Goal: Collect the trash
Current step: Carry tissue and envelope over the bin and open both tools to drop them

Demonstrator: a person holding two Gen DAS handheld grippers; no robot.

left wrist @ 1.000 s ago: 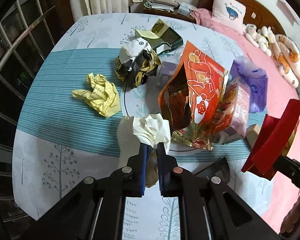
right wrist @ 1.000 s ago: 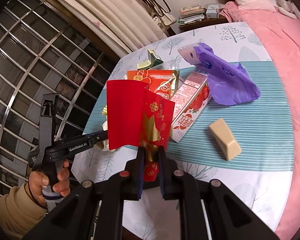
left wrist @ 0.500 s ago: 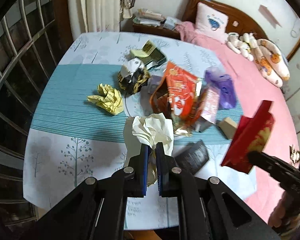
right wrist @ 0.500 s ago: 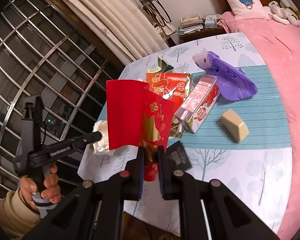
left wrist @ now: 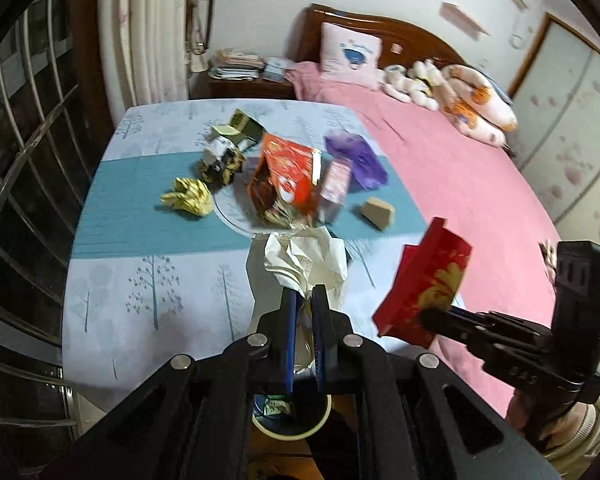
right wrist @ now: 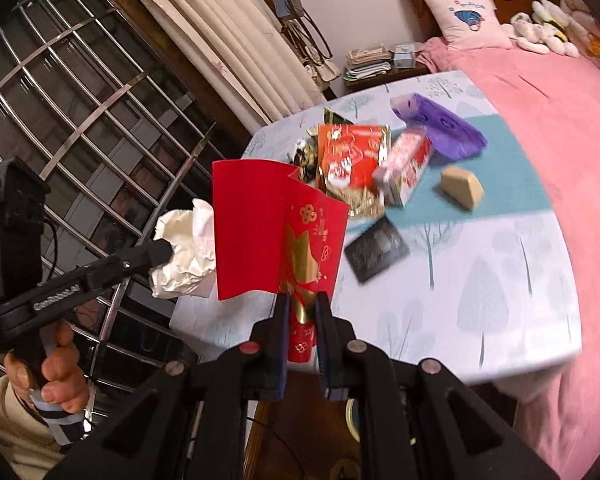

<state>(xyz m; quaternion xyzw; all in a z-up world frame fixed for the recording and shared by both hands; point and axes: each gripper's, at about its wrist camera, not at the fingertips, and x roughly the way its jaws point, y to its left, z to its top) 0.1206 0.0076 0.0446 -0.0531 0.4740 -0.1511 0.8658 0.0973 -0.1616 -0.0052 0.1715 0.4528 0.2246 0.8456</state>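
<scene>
The left tool (left wrist: 304, 300) was clenched on a crumpled white paper wad (left wrist: 306, 258), and the right tool (right wrist: 302, 304) was clenched on a folded red-and-gold paper envelope (right wrist: 276, 232), both held above the near edge of the table (left wrist: 140, 280). Each was pinched only by a lower corner, so a jolt could probably have shaken it loose onto the floor. A round bin (left wrist: 292, 420) showed below the left tool; a release off its centre could have missed it.

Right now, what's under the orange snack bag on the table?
The orange snack bag lies on a round white mat over the teal cloth, leaning against a pink carton. Crumpled gold foil shows at its near edge. Anything else beneath it is hidden.
</scene>
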